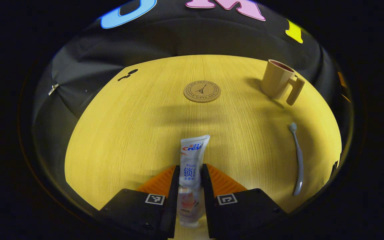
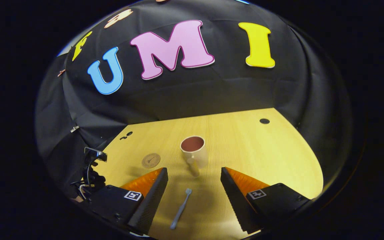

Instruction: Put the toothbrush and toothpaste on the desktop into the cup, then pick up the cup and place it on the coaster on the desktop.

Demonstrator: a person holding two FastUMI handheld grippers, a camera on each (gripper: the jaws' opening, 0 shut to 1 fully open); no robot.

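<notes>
A white toothpaste tube [image 1: 192,151] lies lengthwise between the fingers of my left gripper [image 1: 191,170], which is shut on its sides just above the yellow table [image 1: 122,133]. To the right lies a grey toothbrush [image 1: 298,156], head pointing away. A beige cup [image 1: 277,80] with a side handle stands upright at the far right, and a round cork coaster [image 1: 202,91] sits far ahead at the middle. My right gripper [image 2: 193,170] is open above the toothbrush [image 2: 180,209], which lies between its fingers on the table. The cup [image 2: 194,151] stands just ahead, the coaster [image 2: 151,160] to its left.
The black cloth wall rises right behind the table's far edge. A small round black mark [image 2: 264,121] sits at the far right of the tabletop, and small dark marks [image 1: 128,74] at the far left corner. A dark device with cables [image 2: 92,166] shows at the left edge.
</notes>
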